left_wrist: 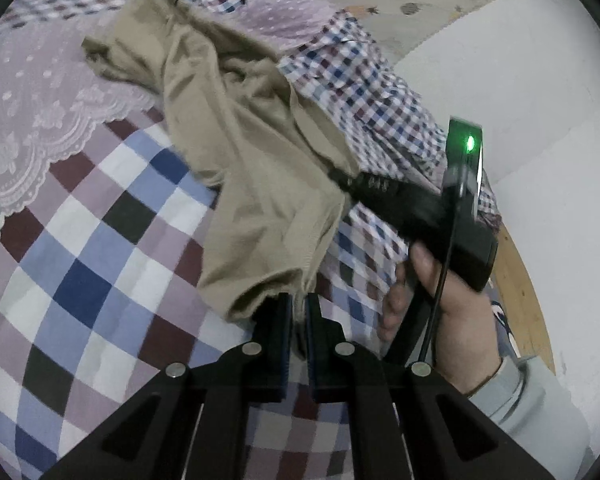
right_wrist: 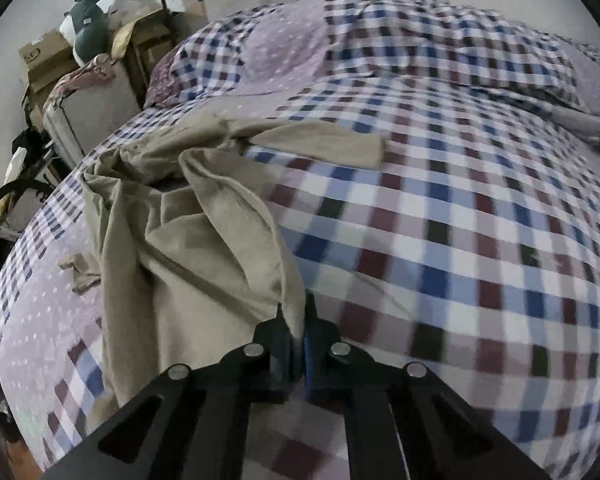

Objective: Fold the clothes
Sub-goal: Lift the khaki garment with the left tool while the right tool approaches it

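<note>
A crumpled beige garment [left_wrist: 236, 152] lies on a checked bedspread [left_wrist: 100, 264]. My left gripper [left_wrist: 298, 308] is shut on a hem corner of it, cloth pinched between the blue pads. To the right in the left wrist view, a hand holds my right gripper [left_wrist: 342, 178], whose tips are buried in the garment's edge. In the right wrist view the same beige garment [right_wrist: 188, 240] spreads to the left, and my right gripper [right_wrist: 298, 320] is shut on a fold of its edge.
Lilac lace-trimmed fabric [left_wrist: 28, 92] covers the bed's left part. A white wall [left_wrist: 540, 120] and a wooden floor strip [left_wrist: 520, 280] lie right of the bed. Pillows [right_wrist: 420, 32] sit at the bed's far end. Cardboard boxes [right_wrist: 48, 64] and a plush toy [right_wrist: 86, 20] stand beyond the bed's left side.
</note>
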